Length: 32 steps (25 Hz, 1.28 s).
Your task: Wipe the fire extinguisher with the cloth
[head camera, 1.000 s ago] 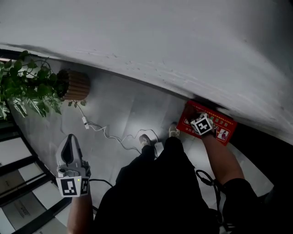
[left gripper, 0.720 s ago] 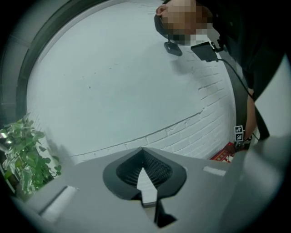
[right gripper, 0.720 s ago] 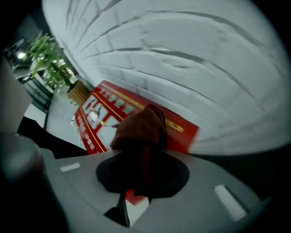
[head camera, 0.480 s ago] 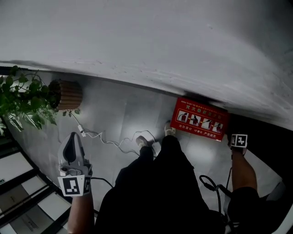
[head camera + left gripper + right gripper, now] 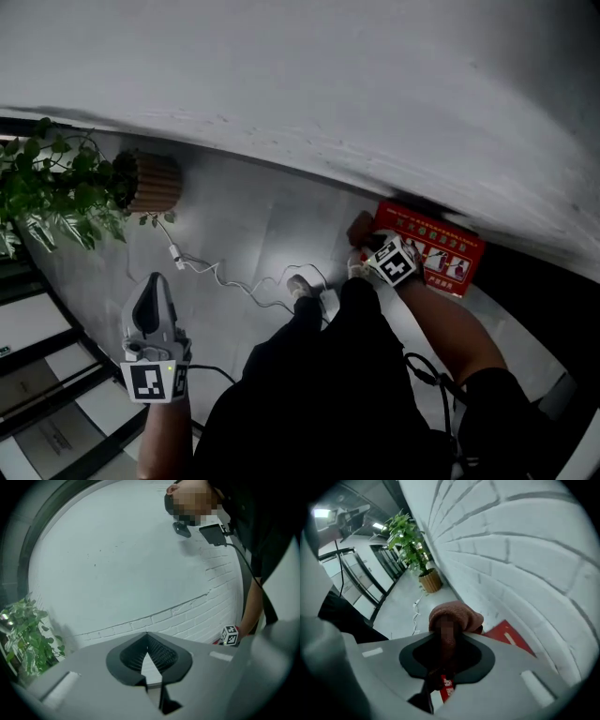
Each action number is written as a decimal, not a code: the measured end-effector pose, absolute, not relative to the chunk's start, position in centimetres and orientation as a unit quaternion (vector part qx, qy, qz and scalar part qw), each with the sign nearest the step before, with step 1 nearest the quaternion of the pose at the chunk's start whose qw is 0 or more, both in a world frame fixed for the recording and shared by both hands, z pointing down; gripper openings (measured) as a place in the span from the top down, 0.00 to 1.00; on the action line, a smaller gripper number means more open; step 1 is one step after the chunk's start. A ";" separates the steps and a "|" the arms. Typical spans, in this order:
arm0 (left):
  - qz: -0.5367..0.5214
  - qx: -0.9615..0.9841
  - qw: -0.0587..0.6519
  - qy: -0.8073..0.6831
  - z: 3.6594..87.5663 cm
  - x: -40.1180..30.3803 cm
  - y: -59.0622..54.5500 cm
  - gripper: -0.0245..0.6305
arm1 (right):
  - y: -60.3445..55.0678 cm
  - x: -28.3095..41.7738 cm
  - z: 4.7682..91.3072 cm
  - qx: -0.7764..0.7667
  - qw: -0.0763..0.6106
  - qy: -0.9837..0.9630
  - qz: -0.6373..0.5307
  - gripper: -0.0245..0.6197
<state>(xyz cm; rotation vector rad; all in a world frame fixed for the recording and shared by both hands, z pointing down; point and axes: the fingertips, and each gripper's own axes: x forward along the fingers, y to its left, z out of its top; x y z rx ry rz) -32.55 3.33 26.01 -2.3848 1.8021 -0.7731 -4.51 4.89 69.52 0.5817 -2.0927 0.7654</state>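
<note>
A red fire extinguisher box (image 5: 441, 248) with white pictograms stands on the floor against the white wall. My right gripper (image 5: 368, 244) is at the box's left end, shut on a bunched brown-red cloth (image 5: 360, 228). In the right gripper view the cloth (image 5: 454, 616) bulges out past the jaws of that gripper (image 5: 447, 639), with the red box (image 5: 506, 634) just beyond. My left gripper (image 5: 148, 292) hangs far off to the left over bare floor, shut and holding nothing. In its own view the left gripper (image 5: 147, 635) faces the brick wall.
A potted plant (image 5: 61, 183) in a wicker pot (image 5: 155, 180) stands by the wall at left. A white cable (image 5: 230, 279) trails across the grey floor to my shoes (image 5: 300, 286). The white brick wall (image 5: 328, 84) fills the top. Dark-framed glass panels (image 5: 37, 375) run along the lower left.
My right gripper swung away to the right of the red box, then came back to the box's left end with the cloth. The left gripper barely moved.
</note>
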 end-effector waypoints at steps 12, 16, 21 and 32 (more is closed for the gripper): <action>-0.243 -0.781 0.014 0.576 27.2 -32.0 2.2 0.96 | 9.3 6.3 73.4 0.322 0.412 -0.738 0.425 0.85; -0.228 -0.804 0.026 0.548 27.1 -29.9 -0.1 0.96 | 14.5 18.7 73.5 0.417 0.389 -0.670 0.476 0.85; -0.219 -0.820 0.032 0.527 27.1 -28.4 -1.6 0.96 | 20.4 31.8 73.2 0.542 0.395 -0.534 0.514 0.85; -0.227 -0.785 0.043 0.574 25.6 -34.1 1.1 0.96 | 10.2 1.7 69.4 0.281 0.402 -0.800 0.345 0.85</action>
